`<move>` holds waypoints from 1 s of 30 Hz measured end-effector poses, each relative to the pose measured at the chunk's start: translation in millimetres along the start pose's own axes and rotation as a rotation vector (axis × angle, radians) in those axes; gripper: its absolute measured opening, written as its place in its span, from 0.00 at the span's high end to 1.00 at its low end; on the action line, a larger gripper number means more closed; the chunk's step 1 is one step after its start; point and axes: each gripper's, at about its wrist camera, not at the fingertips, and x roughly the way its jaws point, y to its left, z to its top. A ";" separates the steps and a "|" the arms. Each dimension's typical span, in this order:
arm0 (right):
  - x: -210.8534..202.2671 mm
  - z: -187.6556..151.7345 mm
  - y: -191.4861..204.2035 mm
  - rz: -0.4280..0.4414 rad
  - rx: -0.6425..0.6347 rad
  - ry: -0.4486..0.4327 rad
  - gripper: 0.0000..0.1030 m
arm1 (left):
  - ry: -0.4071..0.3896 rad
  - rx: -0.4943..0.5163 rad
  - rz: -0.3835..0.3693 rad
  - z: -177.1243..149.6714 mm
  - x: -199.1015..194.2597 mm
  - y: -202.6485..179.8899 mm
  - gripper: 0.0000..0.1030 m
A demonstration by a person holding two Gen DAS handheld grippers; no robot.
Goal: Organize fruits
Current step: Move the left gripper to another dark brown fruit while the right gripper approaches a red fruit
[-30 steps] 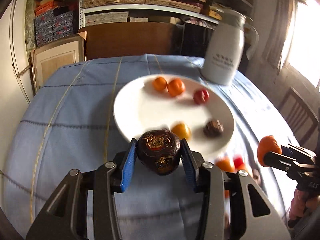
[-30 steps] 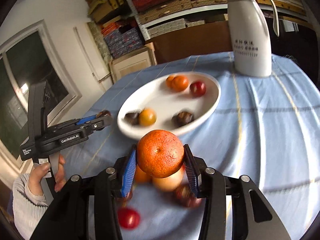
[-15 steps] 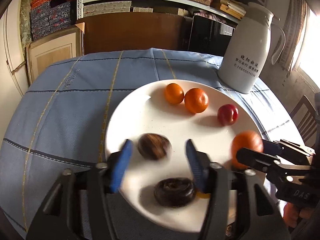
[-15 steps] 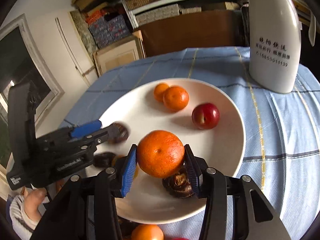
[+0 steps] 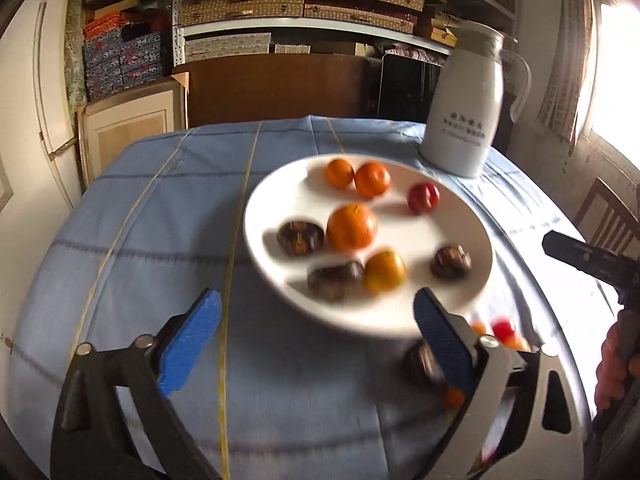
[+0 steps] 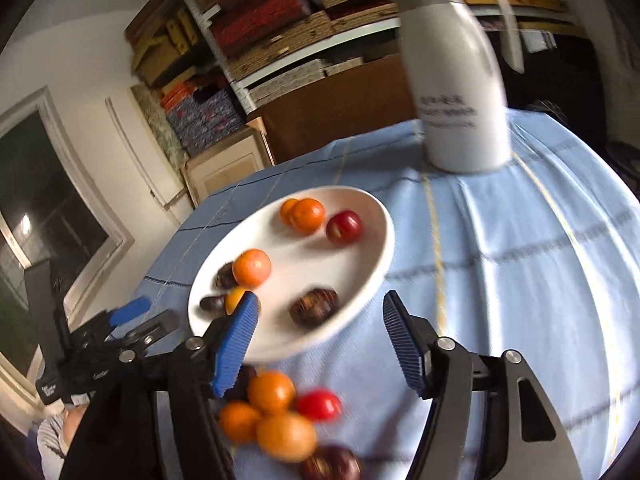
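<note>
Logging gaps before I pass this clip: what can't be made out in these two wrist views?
- Loose fruit pile, right wrist view: blurred, cut by the bottom edge; count unclear.
- Same pile, left wrist view: mostly behind the left hand-held gripper.
- Dark fruit on the plate, right wrist view: partly behind the right hand-held gripper's blue pad.
- Jug lettering: smeared.

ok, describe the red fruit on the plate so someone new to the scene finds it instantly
Start at the tall white jug at the far side of the blue tablecloth; the white plate lies just in front of it. The red fruit sits on the plate's far part, on the jug's side, next to two small oranges. It is the only red piece on the plate; the rest are orange or dark brown.
</note>
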 end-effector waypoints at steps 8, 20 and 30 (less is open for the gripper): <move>-40.3 -29.8 -31.1 0.001 0.125 -0.073 0.13 | 0.041 0.027 -0.056 -60.3 -36.6 -27.8 0.05; -44.7 -45.0 -28.3 0.037 0.130 -0.042 0.12 | 0.145 0.195 -0.024 -86.5 -28.9 -70.7 0.04; -47.0 -69.0 17.4 0.073 -0.107 0.012 0.12 | 0.183 -0.083 -0.158 -78.3 -16.2 -16.0 0.04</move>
